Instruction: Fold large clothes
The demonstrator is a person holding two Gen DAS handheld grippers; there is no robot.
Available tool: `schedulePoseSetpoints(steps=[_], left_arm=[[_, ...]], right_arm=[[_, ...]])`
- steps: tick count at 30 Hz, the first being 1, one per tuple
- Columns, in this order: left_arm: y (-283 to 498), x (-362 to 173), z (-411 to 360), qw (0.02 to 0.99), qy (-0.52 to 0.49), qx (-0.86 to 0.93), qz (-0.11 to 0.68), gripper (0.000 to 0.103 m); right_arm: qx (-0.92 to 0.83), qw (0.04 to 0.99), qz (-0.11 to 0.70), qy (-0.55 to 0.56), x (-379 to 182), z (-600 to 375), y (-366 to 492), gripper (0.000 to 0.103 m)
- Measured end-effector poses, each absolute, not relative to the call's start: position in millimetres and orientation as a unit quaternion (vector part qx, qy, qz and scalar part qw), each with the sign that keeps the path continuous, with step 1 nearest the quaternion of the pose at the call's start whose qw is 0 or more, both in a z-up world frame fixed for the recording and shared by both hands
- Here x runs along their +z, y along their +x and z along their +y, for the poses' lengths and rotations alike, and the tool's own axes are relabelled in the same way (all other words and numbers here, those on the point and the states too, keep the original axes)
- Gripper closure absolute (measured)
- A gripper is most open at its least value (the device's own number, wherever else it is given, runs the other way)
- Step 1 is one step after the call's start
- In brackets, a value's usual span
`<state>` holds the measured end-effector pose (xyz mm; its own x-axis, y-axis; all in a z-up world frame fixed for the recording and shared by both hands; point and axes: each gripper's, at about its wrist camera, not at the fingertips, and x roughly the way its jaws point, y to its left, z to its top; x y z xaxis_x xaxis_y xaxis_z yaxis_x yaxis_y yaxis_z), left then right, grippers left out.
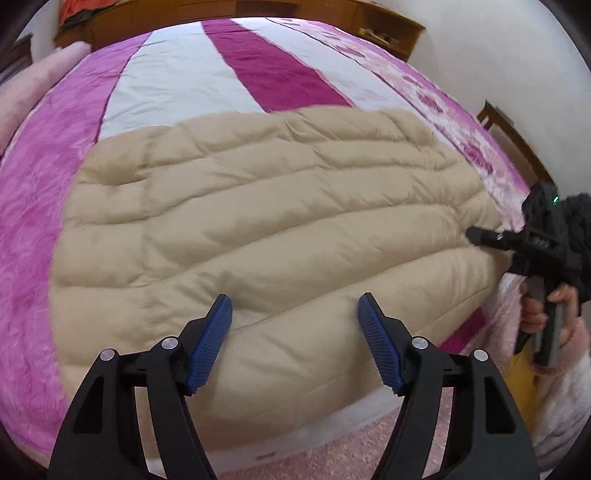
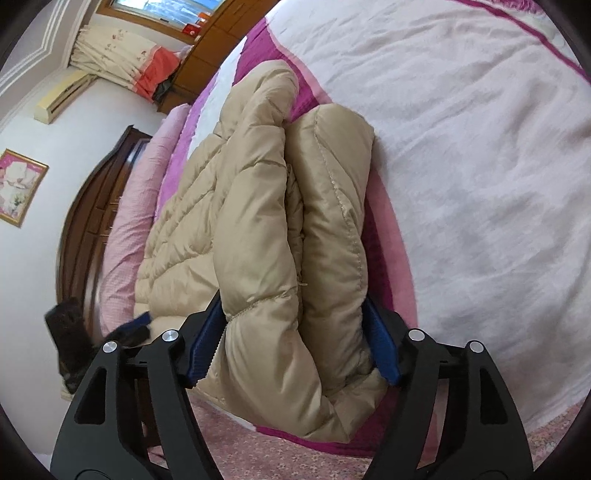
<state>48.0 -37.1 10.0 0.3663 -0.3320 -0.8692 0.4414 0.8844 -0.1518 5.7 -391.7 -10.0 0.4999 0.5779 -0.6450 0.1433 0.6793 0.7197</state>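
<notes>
A beige quilted puffer coat (image 1: 266, 229) lies spread on the bed with its quilt seams running across. My left gripper (image 1: 294, 314) hangs open just above the coat's near part and holds nothing. My right gripper (image 2: 295, 332) is closed on a thick bunched fold of the same coat (image 2: 295, 236), at the coat's right edge. Its blue pads (image 2: 207, 350) press the fabric from both sides. In the left wrist view the right gripper (image 1: 480, 234) shows at the far right, held by a hand, its tip at the coat's edge.
The bed cover (image 1: 173, 74) has pink, white and magenta stripes. A pink pillow (image 1: 44, 81) lies at the far left. A wooden headboard (image 2: 85, 221) and wooden furniture (image 1: 388, 26) stand beyond the bed. A pink patterned rug (image 2: 280, 458) lies below the bed's near edge.
</notes>
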Motion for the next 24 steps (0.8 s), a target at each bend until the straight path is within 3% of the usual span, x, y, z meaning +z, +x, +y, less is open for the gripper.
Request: schedulePoseSetpoints(steps=[2, 6, 9, 24], left_arm=[[49, 1, -47, 0.826, 0.076, -0.23, 0.51, 0.034], [50, -14, -55, 0.82, 0.109, -0.226, 0.514, 0.033], [51, -22, -59, 0.817, 0.122, -0.222, 0.518, 0.033], [47, -27, -59, 0.822, 0.14, -0.209, 0.511, 0.037]], right_arm=[[0.147, 0.777, 0.479, 0.381, -12, -392, 6, 0.034], [0.166, 0.777, 0.466, 0.389, -4, -392, 1, 0.059], [0.185, 0.786, 0.447, 0.385, 15, -388, -5, 0.069], [0.256, 0.826, 0.444, 0.233, 121, -277, 12, 0.075]])
